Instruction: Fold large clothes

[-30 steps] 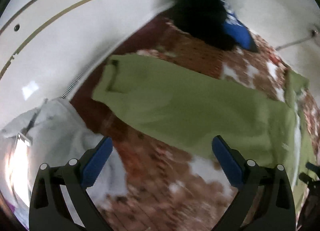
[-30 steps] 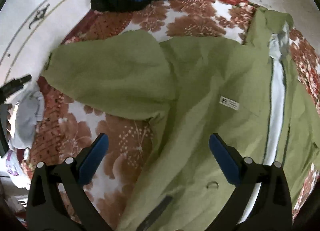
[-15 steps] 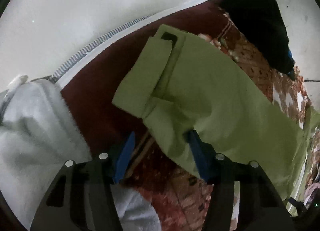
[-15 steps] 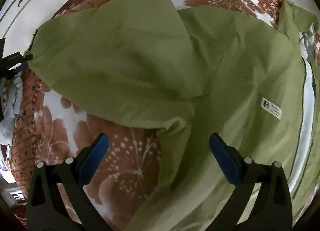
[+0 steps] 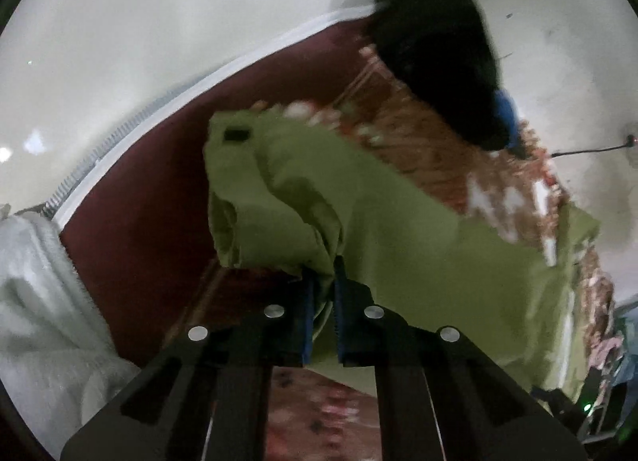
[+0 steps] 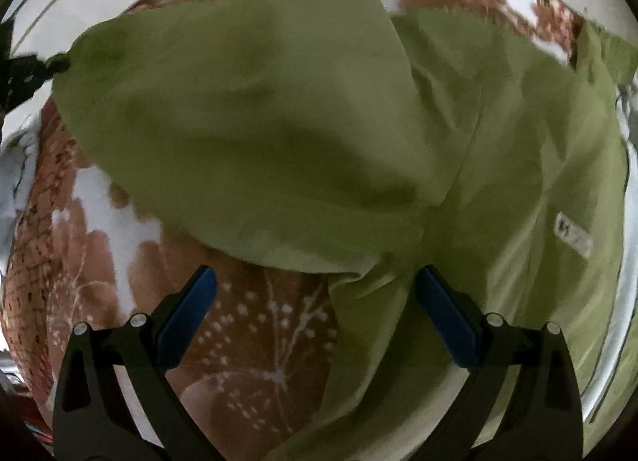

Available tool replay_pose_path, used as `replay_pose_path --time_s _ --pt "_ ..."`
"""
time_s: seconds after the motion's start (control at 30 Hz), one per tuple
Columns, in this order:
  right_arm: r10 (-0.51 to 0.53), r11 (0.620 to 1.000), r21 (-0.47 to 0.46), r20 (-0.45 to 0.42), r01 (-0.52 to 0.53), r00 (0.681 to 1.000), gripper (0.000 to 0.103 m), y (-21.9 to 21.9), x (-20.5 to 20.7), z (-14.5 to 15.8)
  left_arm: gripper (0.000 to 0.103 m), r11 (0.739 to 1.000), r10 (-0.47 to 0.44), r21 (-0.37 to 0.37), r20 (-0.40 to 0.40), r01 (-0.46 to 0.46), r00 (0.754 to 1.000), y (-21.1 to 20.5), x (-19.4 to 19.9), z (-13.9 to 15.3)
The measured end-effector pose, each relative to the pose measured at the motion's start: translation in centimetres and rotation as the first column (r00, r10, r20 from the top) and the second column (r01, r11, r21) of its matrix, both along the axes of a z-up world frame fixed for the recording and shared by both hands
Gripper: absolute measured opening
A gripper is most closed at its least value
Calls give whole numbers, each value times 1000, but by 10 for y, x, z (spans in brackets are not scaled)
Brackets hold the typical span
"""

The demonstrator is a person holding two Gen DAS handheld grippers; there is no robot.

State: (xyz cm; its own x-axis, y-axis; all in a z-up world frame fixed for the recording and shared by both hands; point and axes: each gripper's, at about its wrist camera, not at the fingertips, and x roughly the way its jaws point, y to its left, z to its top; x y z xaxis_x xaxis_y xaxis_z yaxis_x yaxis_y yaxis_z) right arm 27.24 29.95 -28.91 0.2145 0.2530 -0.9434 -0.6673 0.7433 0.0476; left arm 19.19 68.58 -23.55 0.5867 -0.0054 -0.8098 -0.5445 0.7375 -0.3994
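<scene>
An olive-green jacket (image 6: 498,134) lies spread on a red and white flowered bedsheet (image 6: 247,325), its white zip line at the right edge. One sleeve (image 5: 279,197) stretches to the left. My left gripper (image 5: 323,281) is shut on the sleeve near its cuff and holds the cloth bunched and lifted off the sheet. My right gripper (image 6: 315,281) is open and empty, low over the sheet where the sleeve meets the jacket's body; the sleeve (image 6: 247,110) bulges just ahead of it.
A black and blue garment (image 5: 442,62) lies at the far end of the sheet. A white towel-like cloth (image 5: 44,301) lies at the left, off the sheet's dark red border. Pale floor (image 5: 139,22) surrounds the sheet.
My left gripper has closed on the sleeve near the cuff and raised it. My right gripper has moved closer to the sleeve's root and stays open.
</scene>
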Motion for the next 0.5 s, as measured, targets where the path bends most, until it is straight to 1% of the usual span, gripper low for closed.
replay_pose_path --time_s 0.1,0.13,0.2,0.27,0.3,0.33,0.4,0.47,0.5 --pt "32 999 26 54 -34 998 99 -10 -16 22 7 999 -27 18 88 26 996 -25 7 38" --pt "44 999 29 67 -46 997 98 -13 -22 28 7 999 -47 26 121 44 992 -39 10 56" --pt "88 995 37 77 -91 993 98 -18 -34 36 6 995 -90 45 158 84 983 -62 17 79" --pt "119 993 -1 119 -120 986 98 -21 -44 38 6 986 -159 76 194 147 968 -96 32 108" --pt "117 993 -6 135 -117 984 98 -28 -45 39 5 978 -204 93 216 188 955 -118 42 127" --pt "104 994 -2 143 -105 984 98 -37 -46 40 5 972 -231 105 224 212 947 -133 46 138" --pt "69 998 7 139 -70 988 98 -53 -42 37 5 950 -305 143 245 277 920 -177 64 168" --pt "60 998 9 148 -62 987 99 -66 -43 32 4 930 -361 176 254 324 897 -215 78 185" --pt "59 998 14 156 -61 986 98 -71 -43 30 4 912 -399 205 260 354 879 -244 86 198"
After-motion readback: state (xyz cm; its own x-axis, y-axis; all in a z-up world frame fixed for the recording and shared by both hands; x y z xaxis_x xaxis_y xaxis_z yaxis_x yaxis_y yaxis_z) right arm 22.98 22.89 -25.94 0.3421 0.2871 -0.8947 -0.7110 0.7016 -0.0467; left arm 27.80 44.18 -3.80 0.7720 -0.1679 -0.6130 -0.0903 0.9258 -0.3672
